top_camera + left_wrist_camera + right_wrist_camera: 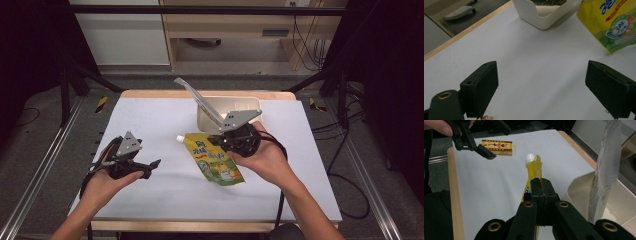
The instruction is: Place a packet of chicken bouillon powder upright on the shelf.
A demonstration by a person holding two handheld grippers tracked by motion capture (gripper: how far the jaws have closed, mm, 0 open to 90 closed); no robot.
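A yellow and green spout pouch [216,161] with a white cap [530,158] is at the table's middle. My right gripper [231,138] is shut on its upper edge, and in the right gripper view the black jaws [541,185] are closed on the pouch [533,170], seen edge-on. In the left gripper view the pouch's lower corner [614,22] sits at the top right. My left gripper [148,168] is held open over the table's left side with nothing between its jaws [544,90], well apart from the pouch. It is also seen as the far gripper [477,146].
A cream bin [250,104] stands at the back centre, just behind the right gripper, with a tall silvery packet [197,97] sticking up out of it. A flat yellow and red box [497,147] lies on the table beyond the left gripper. The white table top [165,120] has wooden edges.
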